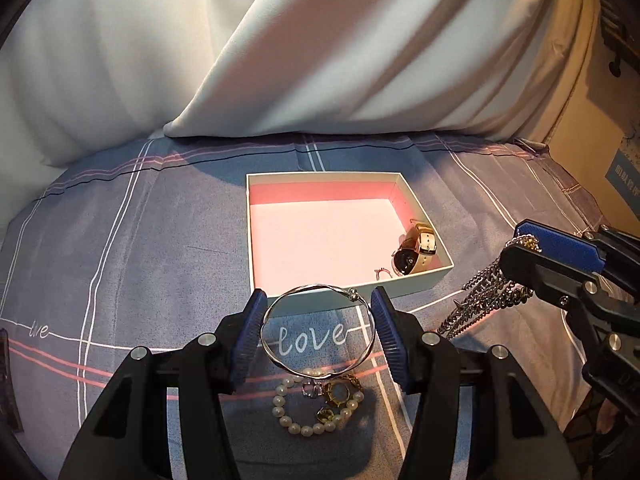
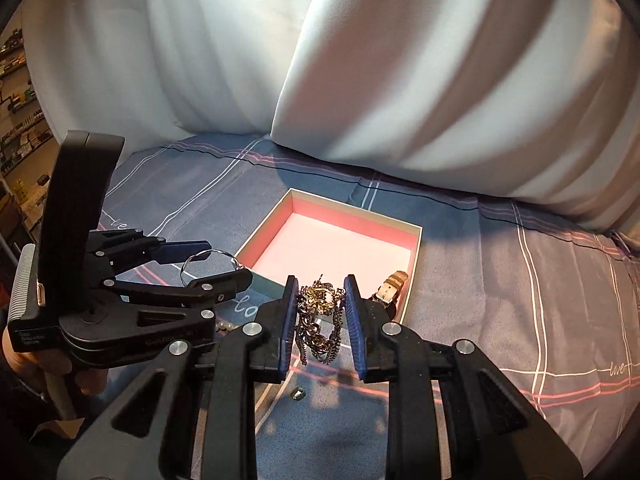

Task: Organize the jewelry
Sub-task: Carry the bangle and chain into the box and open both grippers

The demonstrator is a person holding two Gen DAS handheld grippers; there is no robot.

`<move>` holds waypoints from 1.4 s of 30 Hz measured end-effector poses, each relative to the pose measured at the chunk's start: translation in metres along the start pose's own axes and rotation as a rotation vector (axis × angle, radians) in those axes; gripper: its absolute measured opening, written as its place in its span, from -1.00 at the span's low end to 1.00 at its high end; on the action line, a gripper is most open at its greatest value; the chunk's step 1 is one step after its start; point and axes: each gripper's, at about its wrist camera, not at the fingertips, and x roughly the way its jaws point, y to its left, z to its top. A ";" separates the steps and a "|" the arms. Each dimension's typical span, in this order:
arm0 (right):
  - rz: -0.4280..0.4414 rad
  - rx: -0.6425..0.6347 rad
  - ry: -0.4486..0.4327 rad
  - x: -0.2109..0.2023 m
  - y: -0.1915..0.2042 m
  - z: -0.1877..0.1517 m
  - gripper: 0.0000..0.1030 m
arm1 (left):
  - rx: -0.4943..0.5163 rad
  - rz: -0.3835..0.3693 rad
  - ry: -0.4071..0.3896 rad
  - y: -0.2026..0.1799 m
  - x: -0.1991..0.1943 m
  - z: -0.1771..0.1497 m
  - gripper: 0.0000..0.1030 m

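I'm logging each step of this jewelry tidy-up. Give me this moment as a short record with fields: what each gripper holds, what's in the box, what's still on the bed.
left gripper: shut on silver bangle, lifted clear of the bedsheet
right gripper: shut on chain necklaces, loops hanging below the pads
box: open, pink inside, on the bedsheet before the white pillows
in box: watch at the near right corner; a small pinkish piece beside it, too small to identify
still on bed: pearl bracelet, gold ring pieces lying on it
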 end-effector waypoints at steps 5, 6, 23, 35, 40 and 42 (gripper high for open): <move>-0.006 -0.019 -0.029 -0.002 -0.001 0.023 -0.53 | 0.004 0.008 -0.041 -0.001 -0.010 0.020 0.03; -0.009 -0.020 -0.032 0.000 -0.002 0.027 -0.53 | 0.005 0.006 -0.044 -0.001 -0.010 0.024 0.03; -0.058 0.019 0.060 0.075 -0.028 0.049 -0.53 | -0.074 0.003 0.005 0.015 0.038 0.067 0.03; -0.067 0.035 0.150 0.112 -0.036 0.027 -0.53 | -0.091 0.033 0.083 0.021 0.076 0.053 0.03; -0.071 0.037 0.159 0.114 -0.038 0.026 -0.53 | -0.091 0.034 0.089 0.022 0.079 0.052 0.03; -0.071 0.036 0.162 0.115 -0.037 0.026 -0.53 | -0.091 0.035 0.091 0.023 0.080 0.052 0.03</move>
